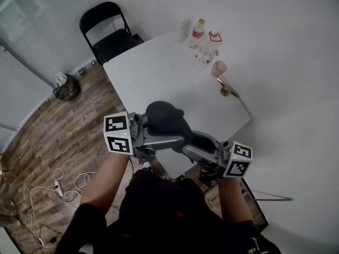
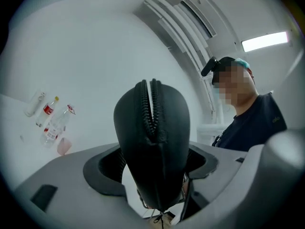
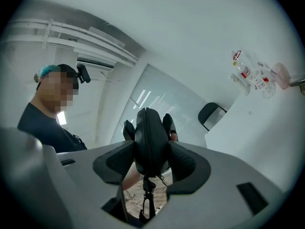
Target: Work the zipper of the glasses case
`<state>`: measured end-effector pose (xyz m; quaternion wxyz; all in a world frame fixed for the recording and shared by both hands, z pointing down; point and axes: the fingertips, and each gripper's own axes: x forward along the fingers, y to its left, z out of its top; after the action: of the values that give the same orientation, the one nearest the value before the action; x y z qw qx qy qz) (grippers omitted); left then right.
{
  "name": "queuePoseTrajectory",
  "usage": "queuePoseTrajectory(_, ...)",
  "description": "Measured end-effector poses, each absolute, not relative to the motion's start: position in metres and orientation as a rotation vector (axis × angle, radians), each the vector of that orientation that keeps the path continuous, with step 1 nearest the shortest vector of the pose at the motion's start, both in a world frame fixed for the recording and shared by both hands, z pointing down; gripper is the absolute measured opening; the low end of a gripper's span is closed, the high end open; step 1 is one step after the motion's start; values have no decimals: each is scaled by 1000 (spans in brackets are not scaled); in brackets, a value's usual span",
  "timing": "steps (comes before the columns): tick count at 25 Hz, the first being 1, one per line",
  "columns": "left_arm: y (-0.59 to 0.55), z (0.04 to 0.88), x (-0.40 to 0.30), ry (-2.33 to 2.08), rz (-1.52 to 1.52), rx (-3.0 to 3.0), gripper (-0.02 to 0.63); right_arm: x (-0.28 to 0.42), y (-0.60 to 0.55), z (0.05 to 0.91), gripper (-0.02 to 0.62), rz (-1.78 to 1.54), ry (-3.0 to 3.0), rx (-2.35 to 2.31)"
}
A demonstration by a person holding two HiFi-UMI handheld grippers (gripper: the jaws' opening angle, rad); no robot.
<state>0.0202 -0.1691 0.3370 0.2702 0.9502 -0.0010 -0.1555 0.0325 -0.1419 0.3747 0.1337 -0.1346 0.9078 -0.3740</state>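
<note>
Head view: bottles (image 1: 198, 34), pink cup (image 1: 218, 68) on table (image 1: 159, 73) beyond glasses case (image 1: 167, 118).

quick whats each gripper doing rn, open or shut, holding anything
left gripper: open, jaws wide on either side of the glasses case, not gripping it
right gripper: shut on the glasses case

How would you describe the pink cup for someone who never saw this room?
Find the white table beside the black chair. Along its wall-side edge stands a group of clear bottles. The pink cup is at the group's near end, the only pink item there.
</note>
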Motion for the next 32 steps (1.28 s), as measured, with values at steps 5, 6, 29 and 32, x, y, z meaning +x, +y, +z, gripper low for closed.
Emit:
queuePoseTrajectory(5,-160,338,25,36,-377,2575,312,24,-138,377,233,-1094,2686,-360)
queuePoseTrajectory(6,-162,339,26,20,-377,2576,296,25,-138,377,233,-1095,2685,-364)
queuePoseTrajectory(29,-213,278,11,-453,-613,2397,281,38,-132,385,233,-485,2768,-917)
queuePoseTrajectory(32,-213,277,11,-454,-608,2399,281,26,-137,369,188,-367,2788,-925)
